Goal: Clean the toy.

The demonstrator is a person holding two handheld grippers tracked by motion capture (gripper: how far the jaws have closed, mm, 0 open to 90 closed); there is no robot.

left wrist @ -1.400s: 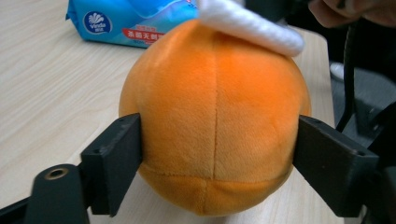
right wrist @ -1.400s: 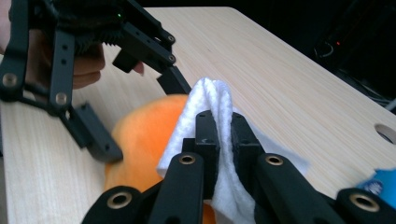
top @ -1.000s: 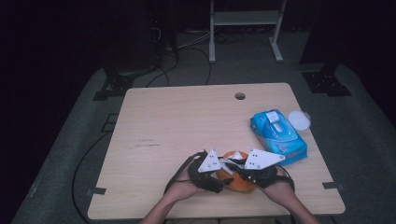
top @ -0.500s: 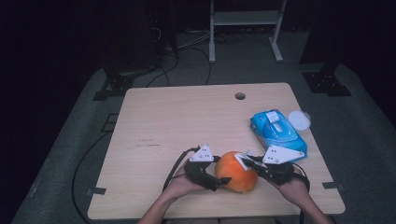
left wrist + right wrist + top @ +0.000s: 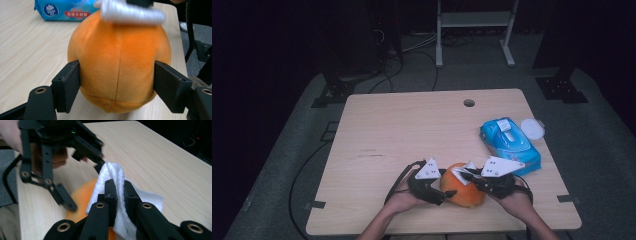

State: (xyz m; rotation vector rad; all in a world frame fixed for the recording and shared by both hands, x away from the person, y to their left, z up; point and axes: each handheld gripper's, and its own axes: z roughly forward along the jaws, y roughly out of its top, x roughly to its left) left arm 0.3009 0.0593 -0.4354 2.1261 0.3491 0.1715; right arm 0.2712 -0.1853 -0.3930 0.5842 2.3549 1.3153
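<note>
My left gripper (image 5: 117, 87) clamps the orange plush ball (image 5: 120, 62) at the table's (image 5: 412, 125) near edge; my right gripper (image 5: 119, 192) pinches a white wipe (image 5: 113, 173) against its top.

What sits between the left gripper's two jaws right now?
The orange plush ball sits between the left gripper jaws, both touching its sides, as the left gripper view shows. The right gripper holds a white wipe on top.
</note>
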